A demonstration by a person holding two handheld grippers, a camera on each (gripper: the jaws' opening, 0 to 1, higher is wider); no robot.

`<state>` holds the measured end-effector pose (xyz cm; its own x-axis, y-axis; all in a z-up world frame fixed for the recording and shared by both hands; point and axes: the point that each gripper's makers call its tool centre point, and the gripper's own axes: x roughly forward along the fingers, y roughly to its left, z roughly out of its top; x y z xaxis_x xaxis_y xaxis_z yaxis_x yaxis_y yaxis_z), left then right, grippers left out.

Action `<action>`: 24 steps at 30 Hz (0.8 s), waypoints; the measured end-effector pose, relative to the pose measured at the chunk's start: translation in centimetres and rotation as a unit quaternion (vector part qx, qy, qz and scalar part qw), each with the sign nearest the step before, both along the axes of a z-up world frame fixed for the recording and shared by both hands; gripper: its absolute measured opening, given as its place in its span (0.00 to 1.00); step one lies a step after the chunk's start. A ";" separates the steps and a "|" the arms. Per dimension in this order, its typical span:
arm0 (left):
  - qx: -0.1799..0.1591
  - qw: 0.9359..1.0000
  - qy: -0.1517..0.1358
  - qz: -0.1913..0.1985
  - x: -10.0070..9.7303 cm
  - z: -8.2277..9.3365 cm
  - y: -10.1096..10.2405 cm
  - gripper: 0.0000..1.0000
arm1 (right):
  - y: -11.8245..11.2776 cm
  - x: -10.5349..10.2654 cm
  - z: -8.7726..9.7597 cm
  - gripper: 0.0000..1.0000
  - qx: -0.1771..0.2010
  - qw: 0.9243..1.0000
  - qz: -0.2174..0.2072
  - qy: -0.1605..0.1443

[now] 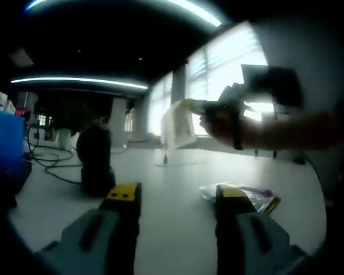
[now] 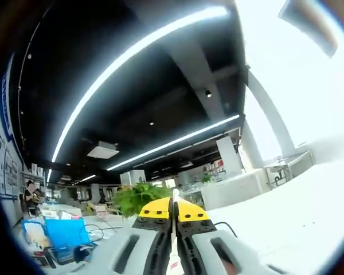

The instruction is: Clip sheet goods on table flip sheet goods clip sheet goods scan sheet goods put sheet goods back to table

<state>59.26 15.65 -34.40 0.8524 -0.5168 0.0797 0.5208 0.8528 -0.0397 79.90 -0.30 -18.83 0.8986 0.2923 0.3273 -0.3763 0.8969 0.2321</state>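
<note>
A dark scanner (image 1: 96, 160) and cables (image 1: 49, 163) sit on the table (image 1: 178, 229), beside a blue bin (image 1: 4, 140); a plant (image 2: 139, 197) stands farther off.

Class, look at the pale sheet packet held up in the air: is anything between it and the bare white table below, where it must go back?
Nothing visible blocks it. The right gripper holds the pale sheet packet above open white table. The dark rounded object and the clear plastic packet lie off to either side.
</note>
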 end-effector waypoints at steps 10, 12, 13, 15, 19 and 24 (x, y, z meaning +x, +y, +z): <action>0.009 1.000 0.000 -0.019 -0.3 -0.1 -0.8 0.44 | 1.7 0.1 -2.1 0.00 -0.015 1.000 0.002 0.010; 0.011 1.000 0.001 -0.021 -0.3 -0.2 -0.9 0.44 | 2.1 0.2 -2.4 0.00 -0.024 1.000 0.000 0.008; 0.012 1.000 0.001 -0.022 -0.3 -0.2 -0.9 0.44 | 2.3 0.2 -2.7 0.00 -0.025 1.000 0.000 0.008; 0.013 1.000 0.001 -0.022 -0.4 -0.3 -1.0 0.44 | 3.0 0.5 -3.7 0.00 -0.032 0.999 -0.001 0.008; 0.011 1.000 0.002 -0.020 -0.3 -0.2 -0.8 0.44 | 2.8 0.6 -3.8 0.00 -0.034 0.999 -0.003 0.009; 0.012 1.000 0.002 -0.020 -0.4 -0.3 -0.9 0.44 | 2.8 1.1 -3.8 0.00 -0.030 0.999 -0.010 0.008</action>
